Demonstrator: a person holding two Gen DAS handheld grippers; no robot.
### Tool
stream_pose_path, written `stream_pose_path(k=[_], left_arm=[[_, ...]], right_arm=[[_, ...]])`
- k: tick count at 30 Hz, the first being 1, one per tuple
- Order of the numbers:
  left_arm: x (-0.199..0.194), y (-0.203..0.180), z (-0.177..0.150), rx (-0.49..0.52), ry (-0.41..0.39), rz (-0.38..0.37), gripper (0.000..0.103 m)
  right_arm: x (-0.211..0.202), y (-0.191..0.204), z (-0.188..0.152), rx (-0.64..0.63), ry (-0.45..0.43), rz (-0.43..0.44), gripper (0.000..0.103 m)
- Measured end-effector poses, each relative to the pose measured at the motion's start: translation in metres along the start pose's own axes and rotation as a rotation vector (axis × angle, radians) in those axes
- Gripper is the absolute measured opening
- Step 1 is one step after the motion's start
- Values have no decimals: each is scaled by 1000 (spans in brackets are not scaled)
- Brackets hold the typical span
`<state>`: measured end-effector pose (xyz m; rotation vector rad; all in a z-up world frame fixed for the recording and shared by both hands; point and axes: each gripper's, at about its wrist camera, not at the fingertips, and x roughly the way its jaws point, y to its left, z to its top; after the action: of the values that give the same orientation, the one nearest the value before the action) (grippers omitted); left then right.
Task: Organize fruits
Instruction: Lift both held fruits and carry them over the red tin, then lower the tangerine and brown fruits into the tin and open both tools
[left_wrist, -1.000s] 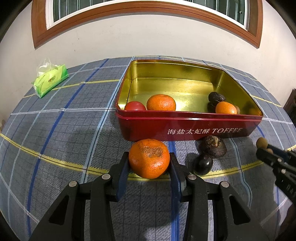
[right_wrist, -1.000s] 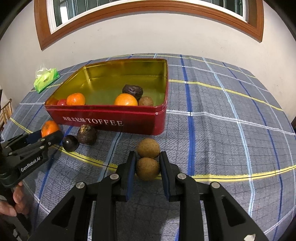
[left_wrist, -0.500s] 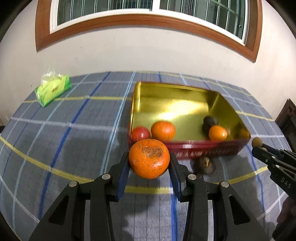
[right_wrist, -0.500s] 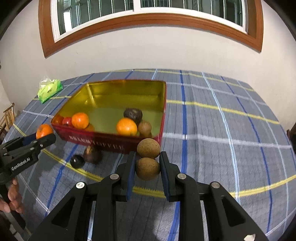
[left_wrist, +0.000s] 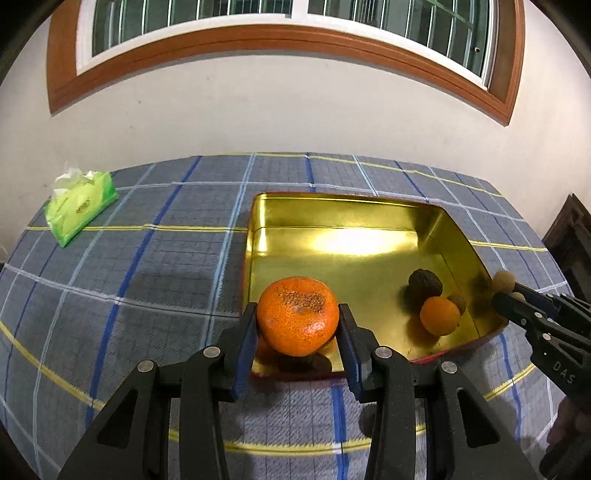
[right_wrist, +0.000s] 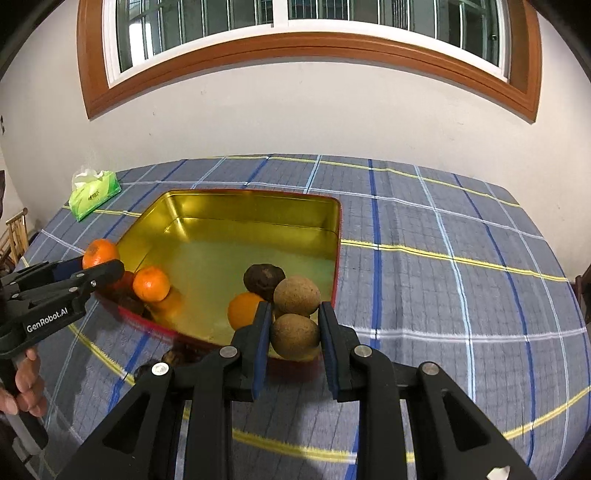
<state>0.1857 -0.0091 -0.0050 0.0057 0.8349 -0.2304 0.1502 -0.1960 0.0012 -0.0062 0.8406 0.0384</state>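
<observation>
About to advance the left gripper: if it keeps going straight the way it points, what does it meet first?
Probably the tin: the left gripper, shut on the orange, points down over its near wall toward the bare gold floor. Depth is uncertain.

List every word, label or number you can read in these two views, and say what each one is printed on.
"GenRobot.AI": white lettering on the side of the left gripper, seen from the right wrist.
"DAS": pale letters on the body of the right gripper, seen from the left wrist; possibly part of a longer word.
Logo on the green tissue pack: too small and blurred to read in either view.
The tin shows no lettering from these angles.
</observation>
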Motion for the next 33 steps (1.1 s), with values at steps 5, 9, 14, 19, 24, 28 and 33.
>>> stream_pose_path(k=[5,9,14,19,24,28,33], left_arm=[[13,-6,2,22,19,16,42],[22,-9,3,28,34,26,42],[28,-9,5,32,32,36,42],[28,-9,3,27,30,37,42],[26,-8,1,26,26,38,42],[26,-7,3,19,31,42,43],[25,-9,2,27,37,53,43]], right_arm=[[18,0,3,-7,25,-4,24],[29,0,3,-11,39,-9,24],[36,4,6,-32,35,-24,24],[40,8,7,-36,42,-16,24],[42,9,5,-26,49,-10,24],[42,9,5,-25,52,-10,24],[41,9,4,-28,48,-15,25]])
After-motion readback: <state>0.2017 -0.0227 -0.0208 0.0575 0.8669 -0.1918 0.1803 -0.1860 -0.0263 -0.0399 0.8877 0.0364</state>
